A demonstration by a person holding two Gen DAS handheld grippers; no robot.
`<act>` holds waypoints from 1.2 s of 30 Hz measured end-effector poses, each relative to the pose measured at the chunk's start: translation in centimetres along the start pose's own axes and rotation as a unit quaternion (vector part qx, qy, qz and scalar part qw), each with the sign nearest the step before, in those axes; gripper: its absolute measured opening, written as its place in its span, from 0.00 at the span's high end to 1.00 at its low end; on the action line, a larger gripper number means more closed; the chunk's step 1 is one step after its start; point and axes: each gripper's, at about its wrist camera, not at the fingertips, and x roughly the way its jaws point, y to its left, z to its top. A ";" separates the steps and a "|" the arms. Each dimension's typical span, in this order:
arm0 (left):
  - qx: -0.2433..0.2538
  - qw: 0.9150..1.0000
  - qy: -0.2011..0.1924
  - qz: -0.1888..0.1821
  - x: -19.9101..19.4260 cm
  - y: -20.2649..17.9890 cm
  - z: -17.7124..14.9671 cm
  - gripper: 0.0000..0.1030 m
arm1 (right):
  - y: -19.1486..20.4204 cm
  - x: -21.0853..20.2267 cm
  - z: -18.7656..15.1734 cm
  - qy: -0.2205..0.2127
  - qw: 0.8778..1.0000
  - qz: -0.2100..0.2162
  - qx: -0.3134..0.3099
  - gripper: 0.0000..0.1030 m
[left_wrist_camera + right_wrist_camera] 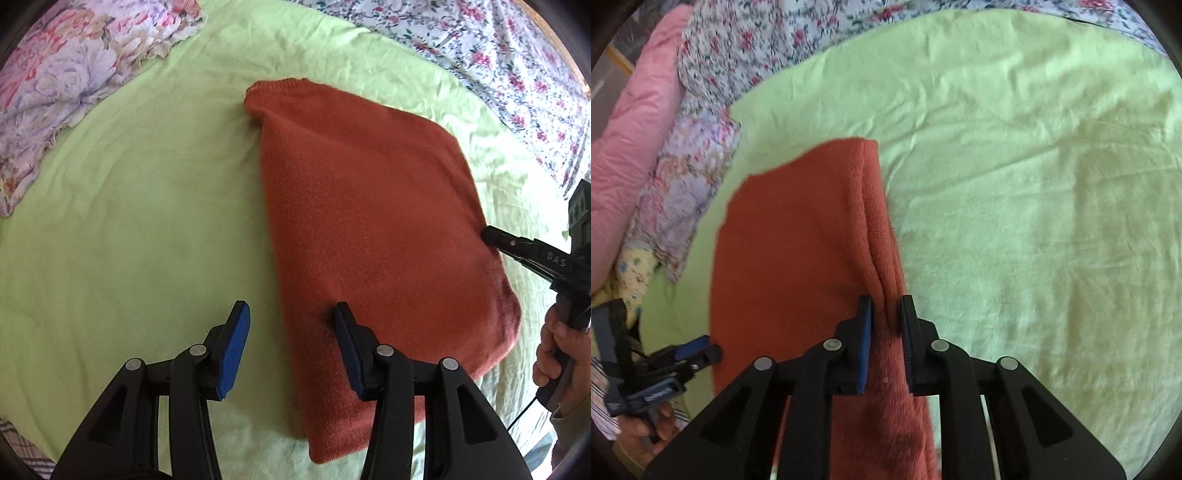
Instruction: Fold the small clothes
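A rust-orange knitted sweater lies folded into a long slab on the light green sheet. My left gripper is open; its jaws straddle the sweater's near left edge, one over the sheet and one over the cloth. My right gripper is shut on the sweater's layered right edge. In the left wrist view the right gripper shows at the sweater's right side. In the right wrist view the left gripper shows at the lower left beside the sweater.
A floral quilt lies bunched at the sheet's left and a floral cover runs along the far side. A pink padded blanket lies beyond the floral quilt. Bare green sheet spreads right of the sweater.
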 end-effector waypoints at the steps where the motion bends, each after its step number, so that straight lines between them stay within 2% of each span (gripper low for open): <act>1: 0.002 1.000 -0.001 -0.001 -0.2 0.0 -0.1 0.54 | 0.2 -0.7 -0.2 -0.006 1.000 -0.002 0.001 0.84; 6: 0.026 1.000 -0.012 -0.013 -2.2 -0.7 -1.7 0.54 | 1.8 -3.9 -2.4 -0.028 1.000 0.012 -0.003 0.81; 10: 0.047 0.999 -0.012 -0.017 -3.3 -1.2 -3.7 0.50 | 3.7 -6.0 -5.5 -0.036 0.999 0.024 -0.021 0.67; 12: 0.054 0.998 -0.013 -0.017 -3.9 -1.3 -5.1 0.48 | 4.5 -6.5 -6.8 -0.034 0.999 0.024 -0.031 0.65; 16: 0.066 0.998 -0.008 -0.009 -4.4 -1.3 -7.3 0.47 | 5.8 -7.0 -9.8 -0.025 0.998 0.020 -0.051 0.62; 23: 0.106 0.994 -0.025 0.022 -5.9 -1.2 -9.9 0.38 | 5.8 -7.6 -14.0 -0.022 0.997 -0.003 -0.079 0.43; 27: 0.130 0.990 -0.031 0.037 -6.6 -1.1 -11.1 0.31 | 5.5 -8.1 -15.5 -0.022 0.996 -0.011 -0.083 0.38; 31: 0.136 0.989 -0.039 0.048 -7.2 -0.8 -11.8 0.22 | 5.7 -8.7 -16.7 -0.027 0.997 -0.016 -0.077 0.27; 32: 0.135 0.989 -0.041 0.048 -7.4 -0.8 -11.9 0.22 | 5.8 -8.8 -16.8 -0.029 0.996 -0.017 -0.078 0.23; 36: 0.136 0.988 -0.047 0.055 -8.1 -0.7 -11.9 0.20 | 6.4 -9.1 -16.8 -0.032 0.995 -0.024 -0.087 0.20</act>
